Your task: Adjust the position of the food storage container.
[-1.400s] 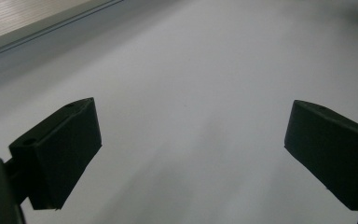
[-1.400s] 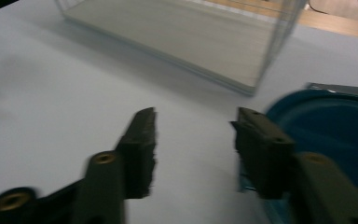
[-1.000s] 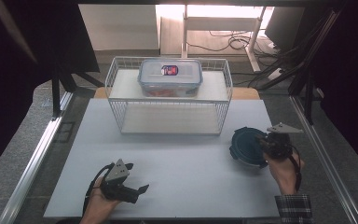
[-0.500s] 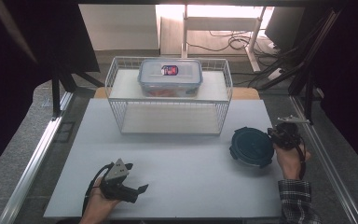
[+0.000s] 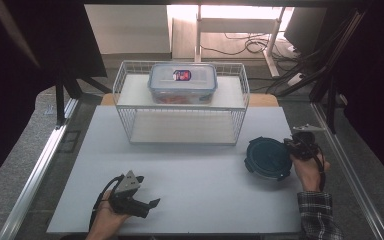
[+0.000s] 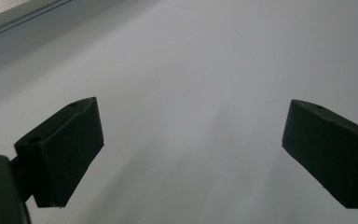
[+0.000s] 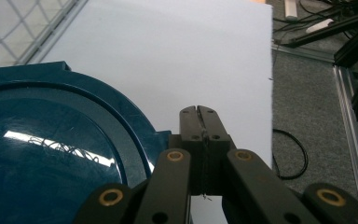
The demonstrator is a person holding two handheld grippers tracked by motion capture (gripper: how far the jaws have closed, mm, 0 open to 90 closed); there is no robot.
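Jaws pressed together on nothing, right gripper point(image 7: 199, 112) sits at the right rim of the blue round lid point(image 5: 268, 158) near the bench's right edge, left gripper point(image 5: 139, 202) released, well apart

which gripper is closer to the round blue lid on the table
Right. The right gripper sits at the blue lid's right edge, jaws shut. The left gripper rests far across the table, near the front left.

The round teal lid point(image 7: 51, 154) looks like glossy plastic, the white table sheet point(image 5: 200, 185) matt and smooth, the basket point(image 5: 125, 107) wire.
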